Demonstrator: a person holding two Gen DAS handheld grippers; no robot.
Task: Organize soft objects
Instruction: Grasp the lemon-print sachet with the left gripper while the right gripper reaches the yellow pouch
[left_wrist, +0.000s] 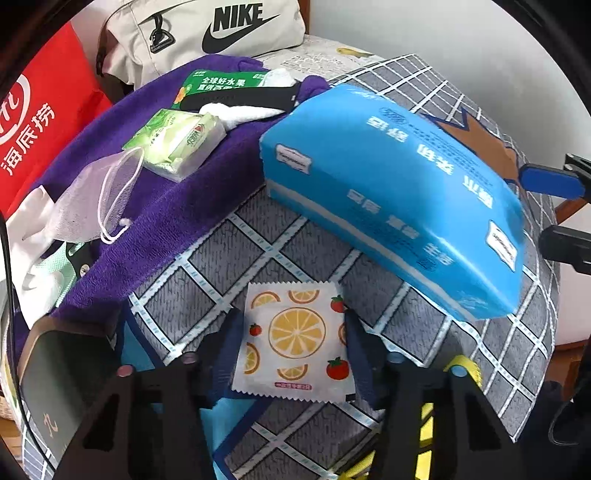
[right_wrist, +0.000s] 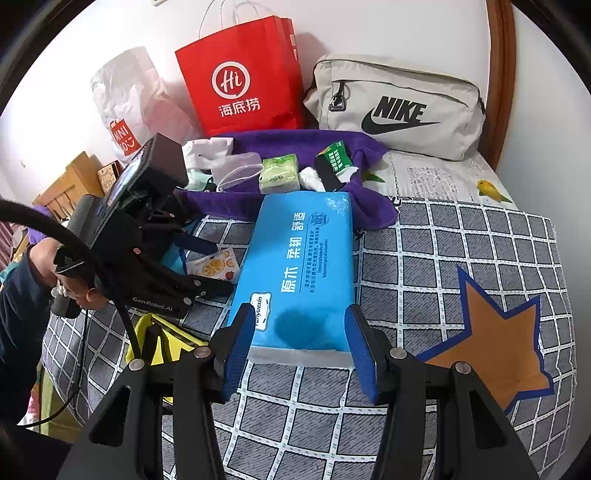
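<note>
Sachet (left_wrist: 295, 332) and blue tissue pack (right_wrist: 299, 251) lie side by side on the grey checked bed cover (right_wrist: 424, 258), each already in a pair of jaws, so the coming move depends on how each thing sits in its grip

The left gripper (left_wrist: 291, 317) points steeply down over the sachet, a flat, nearly square packet printed with orange slices and tomatoes. Its jaws are clamped on the packet's left and right edges, the pads touching both sides, while the packet lies flat on the cover. With so thin a thing, the hold is probably only on the edges, and it may buckle or slip when lifted

The right gripper (right_wrist: 299, 314) has its jaws clamped across the short width of the tissue pack at the pack's near end. The long axis of the pack runs straight away from these jaws, towards the purple towel (left_wrist: 177, 206) at the back, where the smaller soft things are gathered. Held by one end like this, the far end would likely sag or drag as it rises

The sachet lies just beside the pack's left long side, near its middle. The two grippers therefore work close together, and I judge the left one should lift clear without brushing the pack
</note>
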